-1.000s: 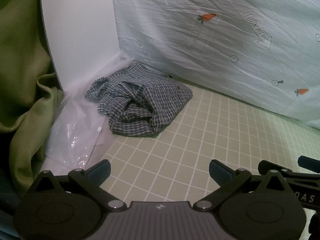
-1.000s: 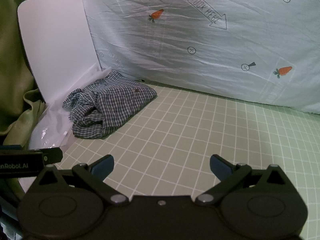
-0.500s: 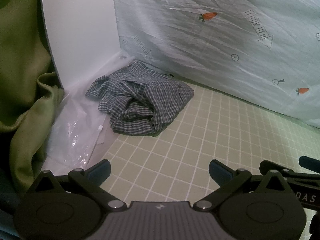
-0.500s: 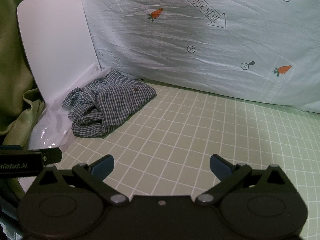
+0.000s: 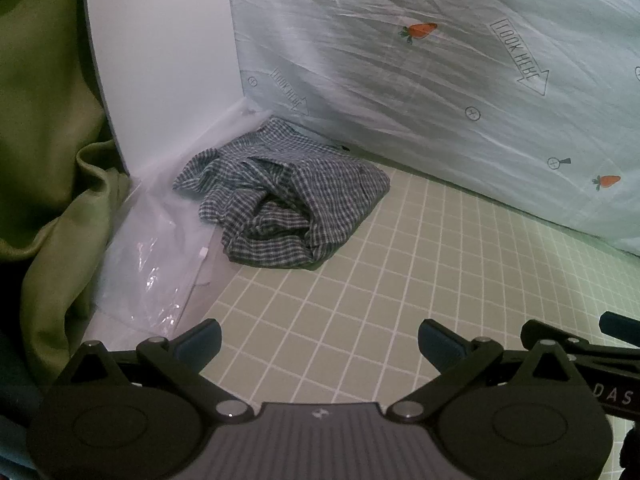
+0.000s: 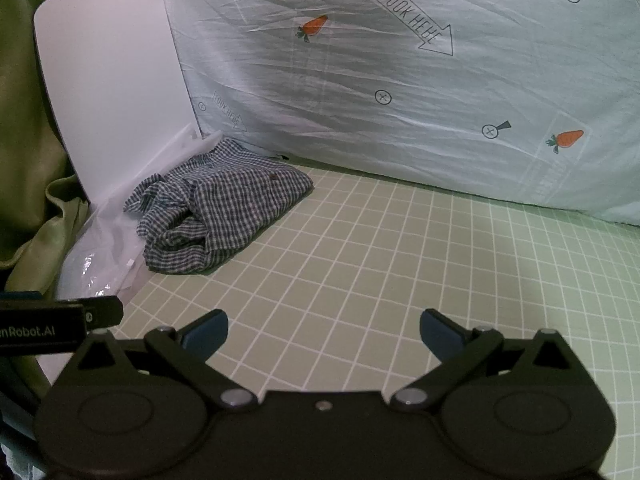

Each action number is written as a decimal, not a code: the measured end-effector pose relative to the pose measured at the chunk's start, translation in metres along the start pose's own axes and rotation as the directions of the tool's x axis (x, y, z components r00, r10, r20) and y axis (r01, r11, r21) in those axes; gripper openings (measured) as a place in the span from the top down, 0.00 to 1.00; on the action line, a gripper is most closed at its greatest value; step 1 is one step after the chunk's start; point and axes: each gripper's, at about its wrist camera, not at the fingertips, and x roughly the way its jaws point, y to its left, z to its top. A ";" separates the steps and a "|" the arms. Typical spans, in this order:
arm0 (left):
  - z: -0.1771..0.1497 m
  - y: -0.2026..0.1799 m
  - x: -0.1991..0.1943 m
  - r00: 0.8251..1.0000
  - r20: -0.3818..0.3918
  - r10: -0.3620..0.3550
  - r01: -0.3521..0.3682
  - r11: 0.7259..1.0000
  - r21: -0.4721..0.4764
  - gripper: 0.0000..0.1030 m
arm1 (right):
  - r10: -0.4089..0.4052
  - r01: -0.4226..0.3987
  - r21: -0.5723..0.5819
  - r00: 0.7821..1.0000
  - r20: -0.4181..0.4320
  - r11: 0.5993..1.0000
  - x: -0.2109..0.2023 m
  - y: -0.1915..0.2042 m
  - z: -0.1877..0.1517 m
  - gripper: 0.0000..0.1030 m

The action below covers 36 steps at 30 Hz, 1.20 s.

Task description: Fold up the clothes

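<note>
A crumpled blue-and-white checked shirt lies in a heap at the far left corner of the green grid mat, partly on a clear plastic bag. In the right wrist view the same shirt sits left of centre on the mat. My left gripper is open, well short of the shirt, with nothing between its blue-padded fingers. My right gripper is open too and empty, hovering over bare mat to the right of the shirt.
A white rounded board leans upright behind the shirt. A pale sheet printed with carrots forms the back wall. Green cloth hangs at the left. The clear plastic bag lies along the mat's left edge.
Both views have shifted slightly; the shirt sits a touch higher and farther in the left wrist view. The shirt itself has not moved. Both grippers stay open.
</note>
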 end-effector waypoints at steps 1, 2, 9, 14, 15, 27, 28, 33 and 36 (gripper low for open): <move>0.000 0.000 0.000 1.000 0.000 0.000 0.000 1.000 0.000 0.00 | 0.000 0.000 0.000 1.000 0.000 1.000 0.000 0.000 0.000 0.00; -0.001 0.001 -0.001 1.000 -0.001 0.001 -0.001 1.000 0.000 0.00 | 0.000 0.000 0.000 1.000 0.000 1.000 0.000 0.000 -0.001 0.00; -0.004 0.003 -0.002 1.000 -0.003 0.003 -0.003 1.000 -0.002 0.00 | 0.002 -0.002 0.000 1.000 -0.003 1.000 -0.001 0.001 -0.002 0.00; -0.006 0.003 -0.003 1.000 -0.004 0.002 -0.002 1.000 0.001 0.00 | 0.011 -0.011 0.006 1.000 0.002 1.000 -0.003 -0.001 -0.003 0.00; -0.006 0.003 -0.003 1.000 -0.006 0.001 -0.001 1.000 0.003 0.00 | 0.010 -0.010 0.006 1.000 0.003 1.000 -0.003 -0.001 -0.004 0.00; -0.006 -0.002 -0.003 1.000 -0.009 -0.004 0.004 1.000 0.009 0.00 | 0.010 -0.010 0.010 1.000 -0.002 1.000 -0.001 -0.004 -0.004 0.00; -0.005 -0.004 -0.002 1.000 -0.009 -0.004 0.004 1.000 0.010 0.00 | 0.012 -0.012 0.007 1.000 -0.003 1.000 0.000 -0.004 -0.004 0.00; -0.001 -0.007 0.004 1.000 -0.014 -0.004 0.004 1.000 0.003 0.00 | 0.022 -0.022 -0.016 1.000 0.001 1.000 0.002 -0.007 -0.004 0.00; 0.002 -0.010 0.008 1.000 -0.017 -0.001 0.001 1.000 -0.008 0.00 | 0.026 -0.025 -0.041 1.000 0.008 0.999 0.005 -0.008 0.002 0.00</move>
